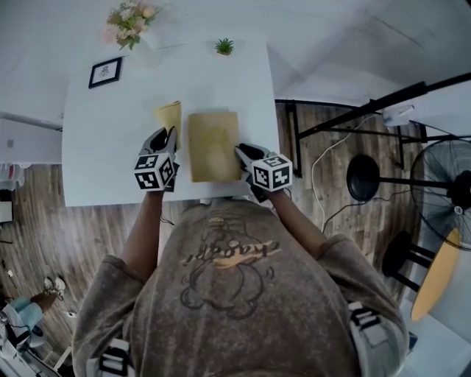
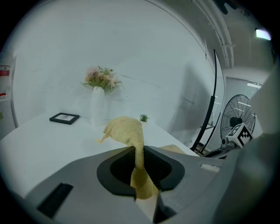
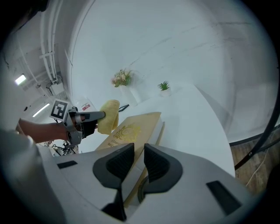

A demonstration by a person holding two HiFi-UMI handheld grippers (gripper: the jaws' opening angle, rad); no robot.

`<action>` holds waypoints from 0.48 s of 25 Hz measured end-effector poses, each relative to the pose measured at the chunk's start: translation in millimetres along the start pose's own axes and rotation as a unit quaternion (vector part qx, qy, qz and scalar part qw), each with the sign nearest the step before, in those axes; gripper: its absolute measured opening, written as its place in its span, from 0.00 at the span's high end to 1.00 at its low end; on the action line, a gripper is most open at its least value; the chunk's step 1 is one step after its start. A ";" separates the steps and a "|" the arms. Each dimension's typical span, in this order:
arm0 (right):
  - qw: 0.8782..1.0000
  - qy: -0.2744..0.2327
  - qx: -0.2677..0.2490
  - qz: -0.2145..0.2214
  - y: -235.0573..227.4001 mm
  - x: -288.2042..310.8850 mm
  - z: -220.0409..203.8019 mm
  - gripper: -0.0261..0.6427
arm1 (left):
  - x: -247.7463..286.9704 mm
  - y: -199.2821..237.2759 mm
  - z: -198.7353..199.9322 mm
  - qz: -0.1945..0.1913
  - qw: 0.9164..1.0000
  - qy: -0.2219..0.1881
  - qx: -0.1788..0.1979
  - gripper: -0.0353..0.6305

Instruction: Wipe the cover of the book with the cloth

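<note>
The book (image 1: 213, 143) is laid flat on the white bench (image 1: 103, 154), its near right edge clamped by the right hand-held gripper (image 3: 139, 151). The yellow cloth (image 2: 126, 129) is pinched in the left hand-held gripper (image 2: 139, 152), just beside the book.

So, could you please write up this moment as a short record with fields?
surface: white table
book: closed, tan cover up, flat near the table's front edge
cloth: yellow, bunched, just left of the book, not on the cover
left gripper: shut on the cloth
right gripper: jaws narrow, at the book's near right edge, seemingly gripping it
far side of table: picture frame, flowers, small plant
wiping: not yet begun
</note>
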State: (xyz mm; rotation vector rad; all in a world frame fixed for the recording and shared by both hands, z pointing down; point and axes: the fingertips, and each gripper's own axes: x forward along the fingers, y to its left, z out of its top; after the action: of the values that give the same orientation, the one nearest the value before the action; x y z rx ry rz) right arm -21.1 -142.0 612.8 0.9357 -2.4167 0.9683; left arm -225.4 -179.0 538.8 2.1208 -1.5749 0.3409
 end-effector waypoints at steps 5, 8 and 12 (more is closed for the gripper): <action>1.000 -0.004 0.002 0.002 2.1 -1.5 4.2 0.87 | 25.0 -2.0 -5.1 -0.007 1.000 0.024 0.011 0.87; 1.000 0.006 0.011 0.010 1.8 1.2 -0.4 0.86 | 39.2 -4.7 -5.5 -0.012 0.999 0.035 0.021 0.87; 0.999 0.012 0.023 0.019 1.6 0.6 -1.2 0.86 | 54.0 -11.6 -7.5 -0.020 0.998 0.049 0.034 0.87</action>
State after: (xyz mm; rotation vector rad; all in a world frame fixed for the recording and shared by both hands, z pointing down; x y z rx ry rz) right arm -22.6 -140.5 613.2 0.8929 -2.4101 1.0468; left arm -197.1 -217.3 567.7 2.1494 -1.4821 0.4847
